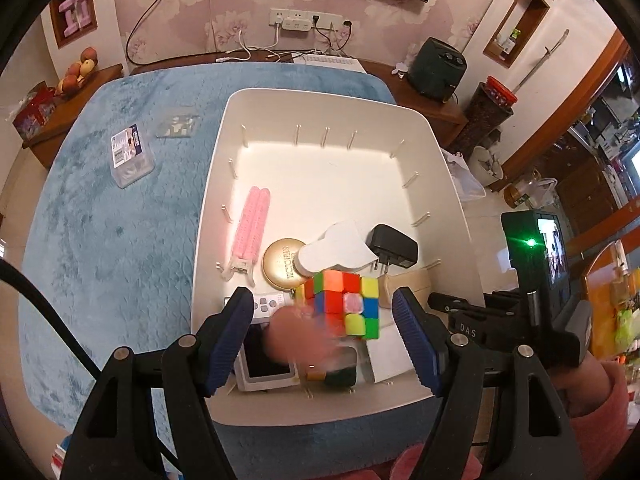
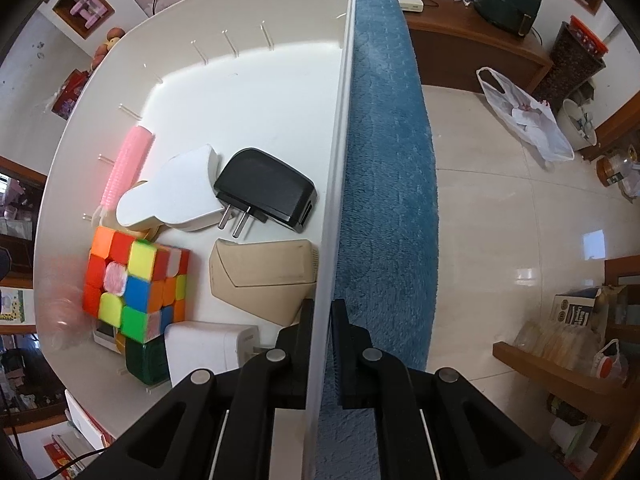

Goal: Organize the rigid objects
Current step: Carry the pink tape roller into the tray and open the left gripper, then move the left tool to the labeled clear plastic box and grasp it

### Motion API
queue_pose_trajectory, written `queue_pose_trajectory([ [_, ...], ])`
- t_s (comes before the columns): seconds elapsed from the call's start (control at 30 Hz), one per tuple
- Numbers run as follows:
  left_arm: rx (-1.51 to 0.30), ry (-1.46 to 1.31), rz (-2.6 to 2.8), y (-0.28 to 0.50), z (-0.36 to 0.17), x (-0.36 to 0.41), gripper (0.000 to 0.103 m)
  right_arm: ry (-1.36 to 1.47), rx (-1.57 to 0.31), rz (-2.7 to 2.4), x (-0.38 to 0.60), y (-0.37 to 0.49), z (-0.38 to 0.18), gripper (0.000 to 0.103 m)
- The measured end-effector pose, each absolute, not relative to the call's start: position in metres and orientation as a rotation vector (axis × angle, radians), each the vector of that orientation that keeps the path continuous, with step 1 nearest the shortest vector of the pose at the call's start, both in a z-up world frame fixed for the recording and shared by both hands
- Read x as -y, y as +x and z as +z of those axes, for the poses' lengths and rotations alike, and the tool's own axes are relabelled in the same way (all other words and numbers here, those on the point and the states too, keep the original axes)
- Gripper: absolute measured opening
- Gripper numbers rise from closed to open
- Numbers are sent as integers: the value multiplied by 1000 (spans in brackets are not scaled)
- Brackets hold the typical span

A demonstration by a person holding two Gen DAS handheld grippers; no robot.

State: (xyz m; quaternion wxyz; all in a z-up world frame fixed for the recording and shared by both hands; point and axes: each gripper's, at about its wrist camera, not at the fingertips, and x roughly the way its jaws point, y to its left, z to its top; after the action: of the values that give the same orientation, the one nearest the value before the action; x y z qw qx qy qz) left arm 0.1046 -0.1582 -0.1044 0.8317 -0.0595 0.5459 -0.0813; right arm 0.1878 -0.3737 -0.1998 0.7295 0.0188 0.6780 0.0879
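Note:
A multicoloured puzzle cube (image 1: 344, 304) lies tilted on top of other items in the near end of the white bin (image 1: 320, 108). My left gripper (image 1: 324, 334) hovers over it, open, its blue pads well apart and touching nothing. A blurred pinkish smear (image 1: 296, 338) sits beside the cube; what it is I cannot tell. My right gripper (image 2: 322, 308) points down and is shut on the bin's right wall (image 2: 340, 140), one finger inside and one outside. The cube (image 2: 132, 284) shows in the right wrist view too.
The bin also holds a pink roller (image 1: 252, 220), a gold tin (image 1: 282, 264), a white flat piece (image 1: 336, 252), a black charger (image 1: 394, 246) and a beige box (image 2: 264, 276). On the blue cloth (image 1: 100, 240) lie a labelled clear box (image 1: 130, 156) and a small clear case (image 1: 178, 124).

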Motion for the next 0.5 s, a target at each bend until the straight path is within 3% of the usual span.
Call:
queue_pose_trajectory([
  [0.5,-1132,-178,-116,124,-88,126,76,71,-1524,181,377,196,-204,8],
])
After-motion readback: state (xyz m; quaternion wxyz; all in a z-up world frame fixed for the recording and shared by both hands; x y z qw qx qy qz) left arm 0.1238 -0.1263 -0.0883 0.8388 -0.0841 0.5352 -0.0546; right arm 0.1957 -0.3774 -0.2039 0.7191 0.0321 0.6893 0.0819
